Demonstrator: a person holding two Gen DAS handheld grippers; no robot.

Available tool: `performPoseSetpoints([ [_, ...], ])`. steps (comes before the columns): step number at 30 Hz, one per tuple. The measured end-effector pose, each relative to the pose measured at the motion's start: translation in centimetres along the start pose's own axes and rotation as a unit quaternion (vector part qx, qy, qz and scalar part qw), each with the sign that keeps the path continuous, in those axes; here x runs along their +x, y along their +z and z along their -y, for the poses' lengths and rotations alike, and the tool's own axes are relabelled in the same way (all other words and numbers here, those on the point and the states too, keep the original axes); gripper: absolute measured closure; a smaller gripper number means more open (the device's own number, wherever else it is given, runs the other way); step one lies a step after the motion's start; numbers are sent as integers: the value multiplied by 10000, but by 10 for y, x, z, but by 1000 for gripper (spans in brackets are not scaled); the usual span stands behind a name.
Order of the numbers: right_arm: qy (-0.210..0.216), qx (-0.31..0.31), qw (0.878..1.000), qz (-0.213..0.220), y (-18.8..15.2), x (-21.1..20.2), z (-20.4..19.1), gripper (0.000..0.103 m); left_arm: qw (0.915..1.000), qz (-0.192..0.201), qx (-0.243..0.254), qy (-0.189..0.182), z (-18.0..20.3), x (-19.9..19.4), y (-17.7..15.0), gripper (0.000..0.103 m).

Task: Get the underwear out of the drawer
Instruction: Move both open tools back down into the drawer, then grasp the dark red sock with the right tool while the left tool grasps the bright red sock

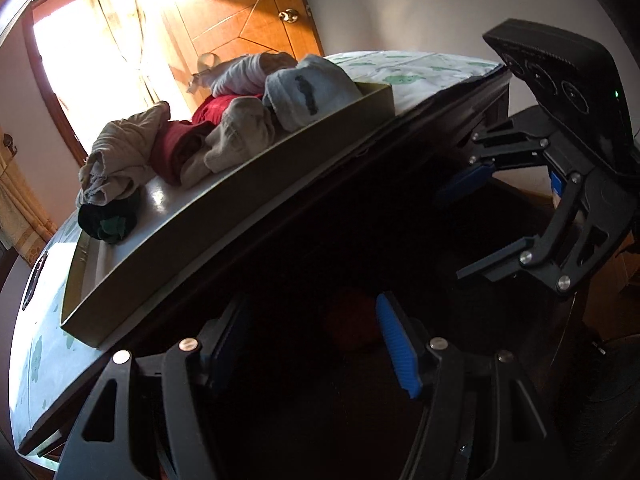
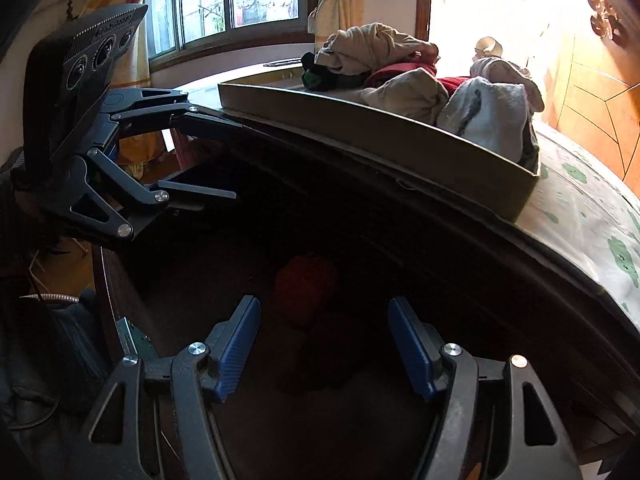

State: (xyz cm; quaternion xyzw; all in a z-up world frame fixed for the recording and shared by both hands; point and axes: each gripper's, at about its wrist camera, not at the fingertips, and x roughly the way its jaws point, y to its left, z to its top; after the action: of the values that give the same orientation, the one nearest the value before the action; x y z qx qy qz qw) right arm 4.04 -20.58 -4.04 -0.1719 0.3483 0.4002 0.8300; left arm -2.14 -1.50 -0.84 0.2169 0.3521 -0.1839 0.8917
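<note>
Grippers pointing down into a dark open drawer (image 2: 360, 420) below a bed (image 2: 592, 216). Left gripper (image 1: 316, 344) standing partly open, blue pads (image 1: 396, 344) apart, nothing sitting between them; a red bundle of underwear (image 1: 352, 320) lying just ahead in the drawer's shadow. Right gripper (image 2: 324, 344) likewise standing partly open and gripping nothing, the same red bundle (image 2: 306, 284) lying just beyond its fingertips on the drawer floor. Each gripper showing at the edge of the other's view, beside it. Tray (image 1: 240, 204) resting on the bed edge above the drawer, holding a pile of clothes (image 1: 224, 136) in beige, red, grey and dark green. Details of the bundle staying too dark to tell.
</note>
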Motion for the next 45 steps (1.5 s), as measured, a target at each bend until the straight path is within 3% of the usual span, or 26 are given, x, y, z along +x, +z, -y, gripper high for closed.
performPoseSetpoints([
  [5, -7, -72, 9993, -372, -1, 15, -2, 35, 9964, -560, 554, -329, 16, 29, -3, 37],
  [12, 35, 57, 9976, -693, -4, 26, 5, 35, 9859, -999, 1131, -718, 29, 61, -2, 37],
  [21, 281, 291, 9964, -750, -7, 32, 16, 35, 9709, -1081, 2003, -749, 53, 90, -2, 37],
  [25, 356, 387, 9958, -751, -7, 36, 21, 35, 9682, -1031, 2191, -631, 64, 99, -6, 37],
  [36, 452, 480, 9941, -865, -8, 39, 25, 35, 9698, -952, 2214, -387, 65, 109, -8, 37],
  [41, 518, 545, 9927, -942, -9, 43, 27, 35, 9729, -919, 2068, -465, 60, 113, -9, 38],
  [42, 522, 558, 9926, -948, -9, 44, 27, 35, 9735, -927, 2032, -502, 58, 113, -9, 39],
  [45, 528, 596, 9922, -959, -9, 44, 28, 35, 9768, -1058, 1753, -636, 47, 119, -7, 58],
])
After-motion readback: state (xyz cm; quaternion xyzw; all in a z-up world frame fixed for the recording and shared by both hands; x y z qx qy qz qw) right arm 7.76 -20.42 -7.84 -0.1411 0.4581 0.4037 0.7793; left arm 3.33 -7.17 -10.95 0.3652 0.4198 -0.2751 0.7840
